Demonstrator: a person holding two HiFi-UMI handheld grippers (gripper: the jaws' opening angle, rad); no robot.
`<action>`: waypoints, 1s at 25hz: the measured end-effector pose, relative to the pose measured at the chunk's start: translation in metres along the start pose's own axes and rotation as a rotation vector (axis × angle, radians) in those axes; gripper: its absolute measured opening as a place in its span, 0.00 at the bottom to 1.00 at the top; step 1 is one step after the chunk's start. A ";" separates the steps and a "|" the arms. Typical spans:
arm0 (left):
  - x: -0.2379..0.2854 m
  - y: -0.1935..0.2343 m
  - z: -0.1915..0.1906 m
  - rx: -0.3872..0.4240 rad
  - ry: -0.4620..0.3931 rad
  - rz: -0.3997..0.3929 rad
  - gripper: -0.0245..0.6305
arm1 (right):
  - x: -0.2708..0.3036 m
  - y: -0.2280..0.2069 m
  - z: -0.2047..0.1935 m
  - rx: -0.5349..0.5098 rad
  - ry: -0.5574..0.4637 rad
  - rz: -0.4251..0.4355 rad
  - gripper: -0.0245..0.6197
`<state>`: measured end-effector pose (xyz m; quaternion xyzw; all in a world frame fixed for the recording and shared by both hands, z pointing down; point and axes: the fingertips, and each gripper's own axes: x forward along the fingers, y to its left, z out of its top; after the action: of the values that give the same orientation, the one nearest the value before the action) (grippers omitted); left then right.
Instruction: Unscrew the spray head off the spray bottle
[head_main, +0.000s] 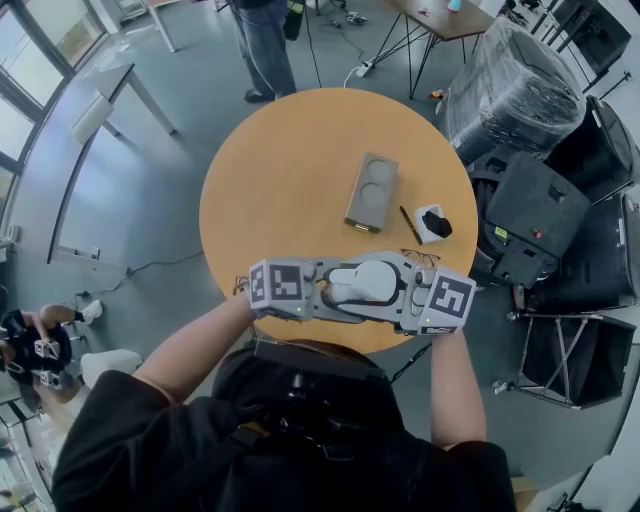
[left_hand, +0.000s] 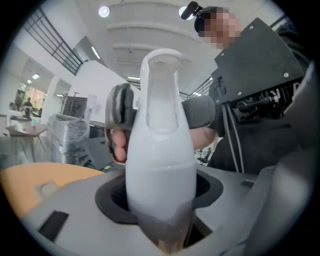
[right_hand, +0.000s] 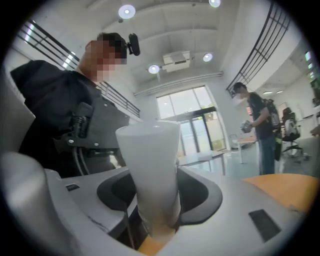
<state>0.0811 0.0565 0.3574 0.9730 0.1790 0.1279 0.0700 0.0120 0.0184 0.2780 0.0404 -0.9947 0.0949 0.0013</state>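
Note:
In the head view a white spray bottle (head_main: 365, 283) lies crosswise above the front edge of the round orange table (head_main: 270, 190), held between both grippers. My left gripper (head_main: 325, 290) is shut on the opaque white, rounded spray head (left_hand: 160, 150), which rises out of the jaws in the left gripper view. My right gripper (head_main: 405, 290) is shut on the translucent bottle body (right_hand: 150, 165), which stands up between its jaws (right_hand: 155, 220) with its flat end away from the camera. The joint between head and bottle is hidden by the grippers.
On the table lie a grey rectangular case (head_main: 372, 192), a dark pen (head_main: 410, 225), a small white pad with a black object (head_main: 433, 224) and glasses (head_main: 420, 258). A person (head_main: 265, 45) stands beyond the table. Black chairs and cases (head_main: 545, 210) crowd the right side.

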 end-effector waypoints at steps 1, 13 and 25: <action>-0.003 0.012 -0.001 0.014 0.002 0.074 0.47 | -0.001 -0.012 -0.003 0.003 0.011 -0.076 0.45; -0.051 0.094 0.008 -0.041 -0.129 0.771 0.47 | -0.003 -0.072 0.010 -0.017 -0.040 -0.698 0.46; -0.064 0.094 0.013 0.040 -0.107 0.950 0.47 | 0.014 -0.071 0.011 -0.071 0.023 -0.774 0.45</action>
<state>0.0580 -0.0550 0.3473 0.9535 -0.2870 0.0919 -0.0061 0.0034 -0.0547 0.2812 0.4118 -0.9084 0.0532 0.0495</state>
